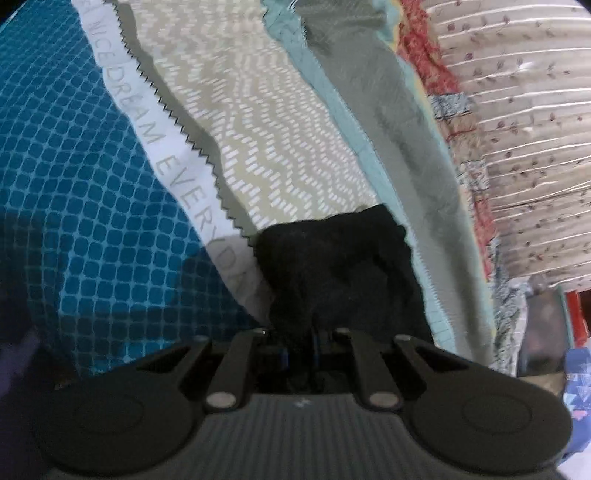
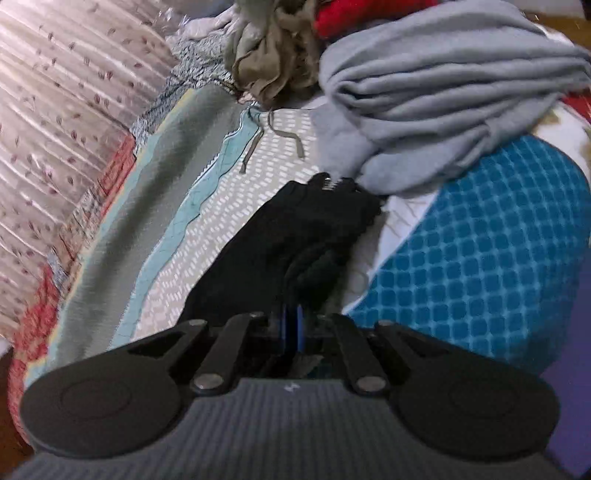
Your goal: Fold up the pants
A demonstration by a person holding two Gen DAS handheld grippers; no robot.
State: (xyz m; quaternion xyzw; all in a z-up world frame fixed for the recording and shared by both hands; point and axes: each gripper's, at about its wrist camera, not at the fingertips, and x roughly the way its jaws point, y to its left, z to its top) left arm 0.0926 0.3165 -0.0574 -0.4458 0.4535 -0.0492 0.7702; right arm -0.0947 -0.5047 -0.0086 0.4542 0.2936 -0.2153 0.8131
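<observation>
My left tool is clamped on the black pants. Its two fingers are almost together, and a thick bunch of the black cloth comes out from between them toward 12 o'clock in the left wrist view. My right tool is also pressed together on the same black pants; in the right wrist view the cloth runs from the fingers toward 1 o'clock, and a small metal part, maybe a zipper, shows at its far end, but the picture is too blurred to be sure.

The pants hang over a bed covered with a quilt that has a beige field with small white dashes, then a gray band and a light blue edge. At 9 o'clock of the pants in the left view lies a blue checked pillow, and a white strip with gray letters runs along its border. At 3 o'clock there is a pale striped fabric with small leaves.

In the right view, a gray sweatshirt lies crumpled at 1 o'clock, just beyond the far end of the pants. A brown-beige garment is at 12 o'clock, with a red cloth beside it. The blue checked pillow is at 3 o'clock here.
</observation>
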